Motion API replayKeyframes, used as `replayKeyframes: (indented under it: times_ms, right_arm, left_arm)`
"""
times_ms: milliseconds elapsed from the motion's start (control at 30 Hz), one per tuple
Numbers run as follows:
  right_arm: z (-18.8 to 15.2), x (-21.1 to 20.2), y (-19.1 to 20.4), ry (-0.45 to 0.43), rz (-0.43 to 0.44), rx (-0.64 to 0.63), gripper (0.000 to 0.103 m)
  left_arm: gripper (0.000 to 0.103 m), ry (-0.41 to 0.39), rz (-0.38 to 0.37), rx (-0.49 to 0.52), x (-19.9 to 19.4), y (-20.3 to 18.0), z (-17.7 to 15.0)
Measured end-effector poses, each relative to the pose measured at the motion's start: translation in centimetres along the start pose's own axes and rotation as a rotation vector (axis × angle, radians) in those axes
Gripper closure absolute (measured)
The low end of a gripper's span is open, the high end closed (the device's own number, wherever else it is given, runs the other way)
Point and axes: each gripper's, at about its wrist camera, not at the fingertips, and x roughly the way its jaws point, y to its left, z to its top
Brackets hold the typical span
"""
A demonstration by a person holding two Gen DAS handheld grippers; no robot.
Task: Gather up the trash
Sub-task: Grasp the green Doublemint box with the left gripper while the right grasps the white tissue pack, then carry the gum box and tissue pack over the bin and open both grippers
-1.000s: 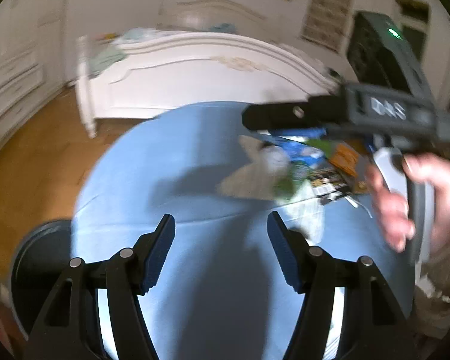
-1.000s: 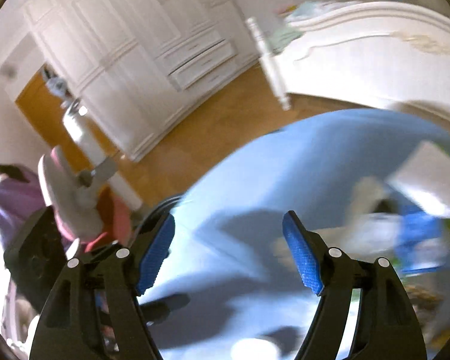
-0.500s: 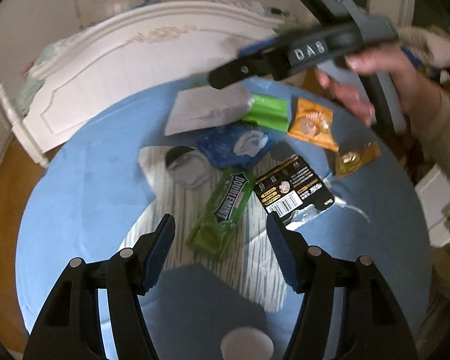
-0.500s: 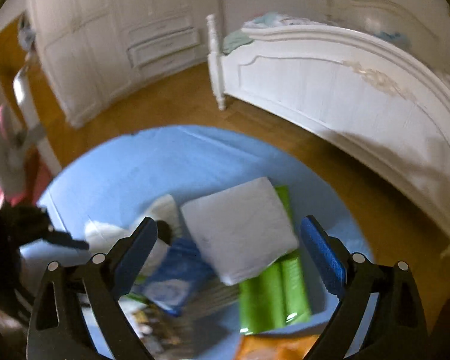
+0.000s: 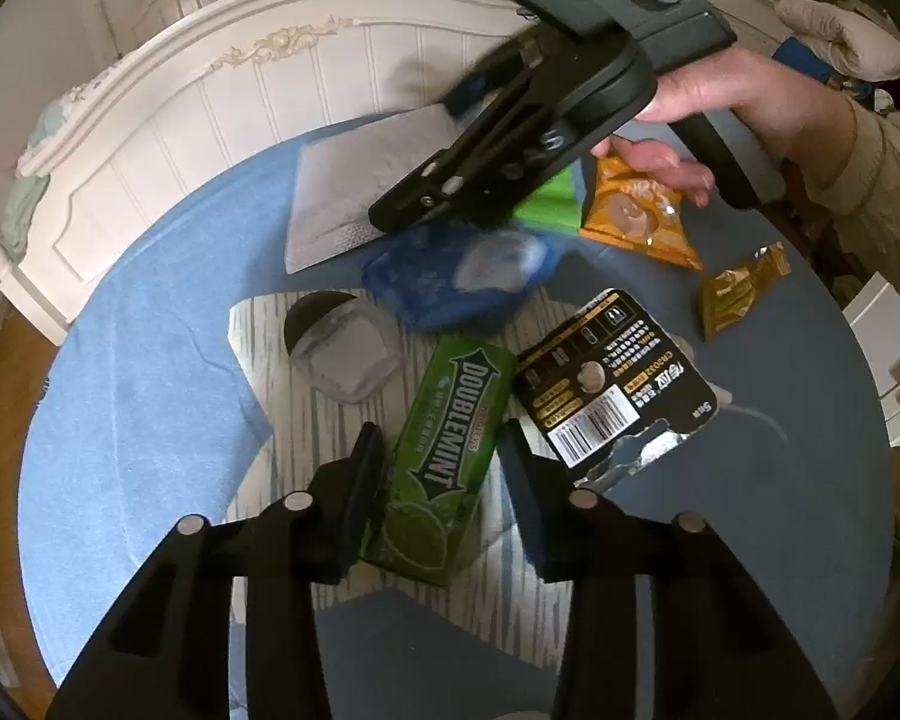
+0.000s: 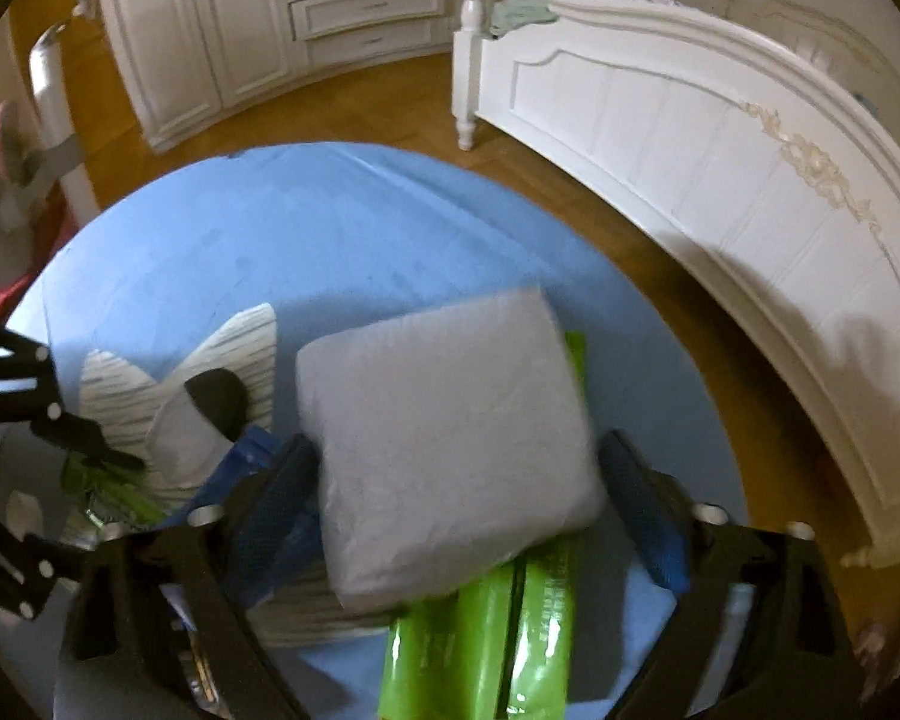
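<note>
Left gripper (image 5: 441,483) closing astride Doublemint pack (image 5: 444,456), right gripper (image 6: 459,501) closing around white packet (image 6: 450,444), only left-wrist view shows orange wrappers (image 5: 636,210)

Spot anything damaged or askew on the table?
Yes: the black printed battery card beside the green Doublemint gum pack has a ragged, torn lower edge with silvery backing exposed. The grey-white square packet lies skewed across green wrappers.

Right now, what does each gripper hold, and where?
Nothing yet: left gripper jaws closing across the gum pack, near end; right gripper jaws closing across the white packet.
</note>
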Motion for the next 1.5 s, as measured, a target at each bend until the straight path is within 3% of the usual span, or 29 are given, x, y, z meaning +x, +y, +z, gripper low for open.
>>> replayKeyframes:
  times_ms: [167,300,500,733,800,1000,1500]
  right_arm:
    - [-0.8,-2.2,-0.9,-0.072,0.039,0.125,0.047]
    - [-2.2,-5.8,-1.0,-0.175,0.073,0.222,0.048]
    - [-5.9,-10.5,-0.1,-0.320,0.220,0.401,0.048]
    - [-10.8,-13.4,1.2,-0.421,0.413,0.576,0.048]
    - [-11.4,-13.9,1.4,-0.433,0.460,0.608,0.048]
    - [-12.2,-15.4,3.6,-0.438,0.475,0.607,0.048]
    - [-6.7,-12.7,13.2,-0.321,0.532,0.499,0.048]
  left_arm:
    - [0.068,-0.022,0.003,-0.010,-0.3,0.4,-0.8]
    - [0.070,-0.025,0.009,-0.020,-0.9,0.5,-1.9]
    - [0.072,-0.047,0.011,-0.073,-1.4,0.7,-2.3]
    - [0.072,-0.178,-0.005,-0.172,-5.4,0.7,-3.4]
    - [0.072,-0.211,-0.002,-0.186,-6.6,0.3,-3.8]
    - [0.072,-0.289,0.008,-0.258,-10.3,0.2,-5.6]
    - [0.072,-0.413,0.157,-0.541,-16.7,4.8,-15.3]
